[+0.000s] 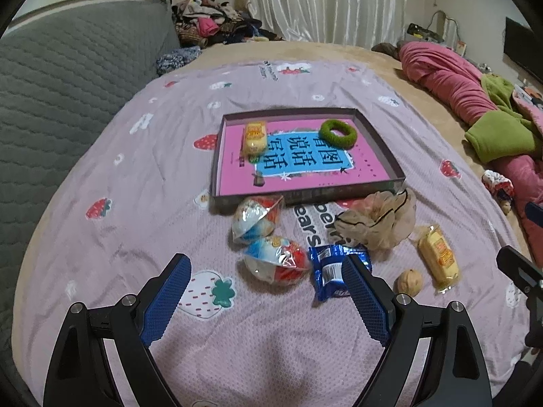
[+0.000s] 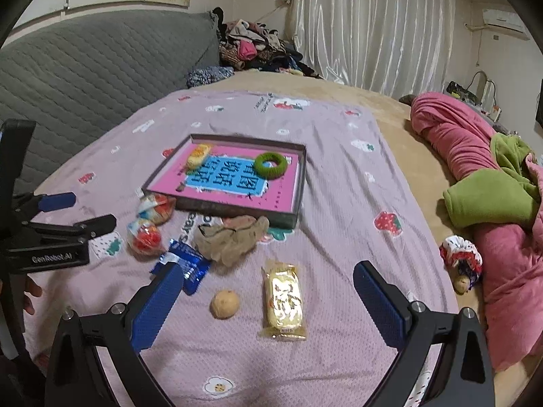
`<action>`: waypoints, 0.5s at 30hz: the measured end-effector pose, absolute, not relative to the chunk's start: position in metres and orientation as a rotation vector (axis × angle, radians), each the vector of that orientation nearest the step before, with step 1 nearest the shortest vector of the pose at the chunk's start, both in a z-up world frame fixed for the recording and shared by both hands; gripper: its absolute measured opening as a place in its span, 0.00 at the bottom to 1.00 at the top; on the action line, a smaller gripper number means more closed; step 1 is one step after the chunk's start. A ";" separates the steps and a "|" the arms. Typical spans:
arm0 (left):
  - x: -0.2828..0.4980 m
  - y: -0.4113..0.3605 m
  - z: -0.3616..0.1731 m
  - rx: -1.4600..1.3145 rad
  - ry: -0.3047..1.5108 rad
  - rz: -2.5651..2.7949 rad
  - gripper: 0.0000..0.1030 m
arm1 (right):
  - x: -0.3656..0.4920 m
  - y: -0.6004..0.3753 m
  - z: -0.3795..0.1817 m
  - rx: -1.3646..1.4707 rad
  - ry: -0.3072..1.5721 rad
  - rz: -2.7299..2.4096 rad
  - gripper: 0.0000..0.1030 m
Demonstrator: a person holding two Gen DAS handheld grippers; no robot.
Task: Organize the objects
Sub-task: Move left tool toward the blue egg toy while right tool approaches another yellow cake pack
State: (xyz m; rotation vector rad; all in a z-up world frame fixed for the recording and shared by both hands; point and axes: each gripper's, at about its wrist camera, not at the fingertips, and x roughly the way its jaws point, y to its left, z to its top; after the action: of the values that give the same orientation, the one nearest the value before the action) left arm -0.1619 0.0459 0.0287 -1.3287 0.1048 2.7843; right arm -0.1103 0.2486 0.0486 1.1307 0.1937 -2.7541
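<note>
our right gripper [image 2: 266, 288], fingers spread and empty, hangs over the yellow cake [image 2: 283, 302] on the bed [image 2: 356, 203]; its long axis runs away from us toward the tray [image 2: 298, 183]. our left gripper [image 1: 266, 278], also released, is over the snack bags [image 1: 275, 263].

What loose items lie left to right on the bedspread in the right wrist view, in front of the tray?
Red-white snack bag → blue packet → walnut → yellow cake packet. The beige scrunchie is left out; it overlaps.
</note>
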 end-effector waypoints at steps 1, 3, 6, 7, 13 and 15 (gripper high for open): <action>-0.162 0.046 0.026 -1.334 0.104 2.784 0.88 | -0.111 0.249 0.045 1.139 0.200 -2.754 0.98; -0.163 0.047 0.020 -1.348 0.104 2.779 0.88 | -0.111 0.251 0.040 1.149 0.205 -2.755 0.98; -0.163 0.047 0.014 -1.360 0.101 2.772 0.88 | -0.111 0.253 0.032 1.164 0.205 -2.754 0.98; -0.164 0.047 0.011 -1.367 0.095 2.768 0.88 | -0.111 0.254 0.030 1.170 0.208 -2.753 0.98; -0.168 0.045 -0.002 -1.395 0.080 2.770 0.88 | -0.112 0.259 0.019 1.189 0.209 -2.766 0.98; -0.169 0.045 -0.005 -1.404 0.079 2.769 0.88 | -0.113 0.262 0.015 1.198 0.198 -2.767 0.98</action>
State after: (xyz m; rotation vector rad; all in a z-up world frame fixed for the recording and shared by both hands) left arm -0.1693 0.0447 -0.0049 -1.4043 0.0794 2.7687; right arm -0.1129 0.2624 0.0150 1.1977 0.1980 -2.7673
